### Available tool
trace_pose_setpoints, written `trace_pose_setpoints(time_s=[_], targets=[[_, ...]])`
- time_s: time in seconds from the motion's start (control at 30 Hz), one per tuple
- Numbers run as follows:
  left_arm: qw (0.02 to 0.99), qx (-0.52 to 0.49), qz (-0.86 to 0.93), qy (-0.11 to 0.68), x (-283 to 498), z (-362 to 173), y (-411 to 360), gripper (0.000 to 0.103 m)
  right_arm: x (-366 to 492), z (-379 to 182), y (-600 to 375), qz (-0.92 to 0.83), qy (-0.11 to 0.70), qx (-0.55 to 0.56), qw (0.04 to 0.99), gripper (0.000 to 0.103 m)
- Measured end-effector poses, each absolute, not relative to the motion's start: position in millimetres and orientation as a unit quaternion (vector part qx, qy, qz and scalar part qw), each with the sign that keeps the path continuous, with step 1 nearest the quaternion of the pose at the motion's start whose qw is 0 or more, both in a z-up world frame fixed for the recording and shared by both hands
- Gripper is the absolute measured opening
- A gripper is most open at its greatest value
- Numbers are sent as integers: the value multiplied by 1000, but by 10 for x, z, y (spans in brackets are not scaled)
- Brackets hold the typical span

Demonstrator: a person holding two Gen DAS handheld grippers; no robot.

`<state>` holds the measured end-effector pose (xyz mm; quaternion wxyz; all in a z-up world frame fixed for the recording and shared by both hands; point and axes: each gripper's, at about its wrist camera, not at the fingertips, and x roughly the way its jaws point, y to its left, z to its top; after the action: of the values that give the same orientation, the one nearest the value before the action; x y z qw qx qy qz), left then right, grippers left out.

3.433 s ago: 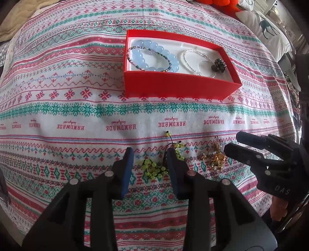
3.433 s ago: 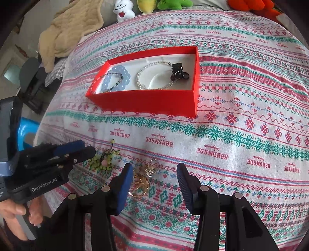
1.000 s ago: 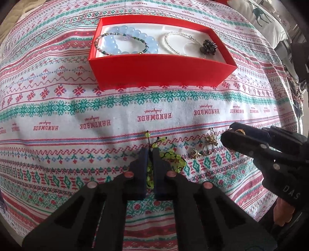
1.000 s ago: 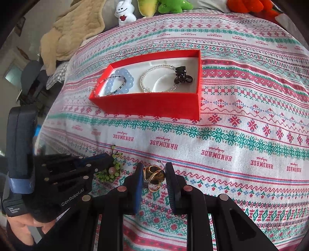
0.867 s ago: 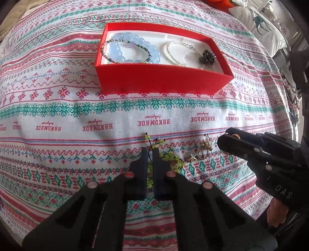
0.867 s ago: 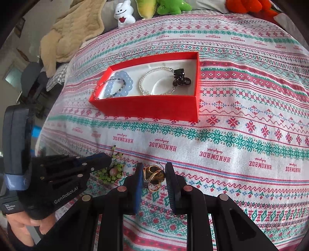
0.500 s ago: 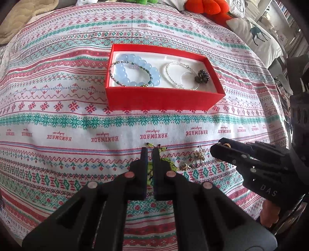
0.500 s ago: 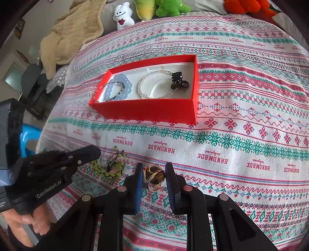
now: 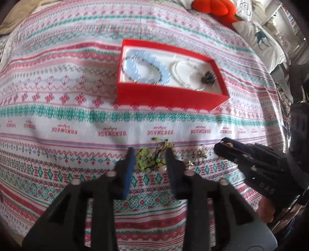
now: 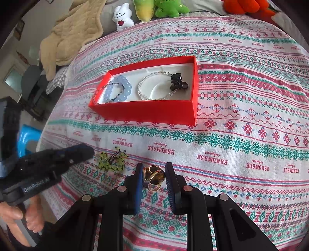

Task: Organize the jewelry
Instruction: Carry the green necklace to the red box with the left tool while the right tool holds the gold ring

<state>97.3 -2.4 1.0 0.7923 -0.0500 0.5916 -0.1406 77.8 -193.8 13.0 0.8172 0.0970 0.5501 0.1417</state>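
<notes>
Jewelry all over a patterned bedspread [image 10: 241, 123], and both grippers are down low over it right now. Left gripper [image 9: 149, 168] has its jaws spread wide, one blue-padded finger on each side of a yellow-green bead bracelet [image 9: 150, 158] that lies in a tangled heap with black cord on the cloth; from the right wrist view that same bracelet [image 10: 111, 161] sits just beside the left gripper's dark tip, and I cannot tell whether the pads touch it. Right gripper [image 10: 153, 176] has its jaws drawn in close around a cluster of gold rings [image 10: 153, 176], pinching them between the blue pads, the rings standing up off the cloth between the fingers. A few more small gold pieces [image 9: 193, 158] lie blurred on the bedspread between the two grippers in the left wrist view. Farther back sits a red box [image 10: 146, 112] with a white lining, open on top. Inside it, toward its left end, a pale blue bead bracelet [image 10: 117, 90] with a thinner dark beaded strand laid over it; toward the right end, a clear bead bracelet [image 10: 154, 86] and a black hair clip [image 10: 177, 82] resting against it. Beyond the bedspread's far edge, a beige blanket [image 10: 73, 32], a white plush toy [image 10: 122, 17], green plush toys [image 10: 170, 7] and an orange one [image 10: 241, 5].
</notes>
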Motion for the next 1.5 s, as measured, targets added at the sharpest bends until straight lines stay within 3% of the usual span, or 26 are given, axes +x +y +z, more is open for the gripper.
trace_pose_setpoints(time_s=[0.03,0.27,0.37,0.4,1.5], targets=[[789,-55,-132,598,984,-44,-1,52,781,127,-1937,142,550,96,817,22],[787,-63,-130,600,1061,-228,-105,50,794,115,-1879,147,549,93,818,22],[789,-33,-124,600,1038,-259,-229,16,798,120,-1883,146,547,91,819,22],[791,-27,-121,599,1035,-263,-264,12,802,119,-1896,145,546,91,820,22],[886,-98,-134,433,874,780,78,12,616,488,-1745,118,445,2,888,22]])
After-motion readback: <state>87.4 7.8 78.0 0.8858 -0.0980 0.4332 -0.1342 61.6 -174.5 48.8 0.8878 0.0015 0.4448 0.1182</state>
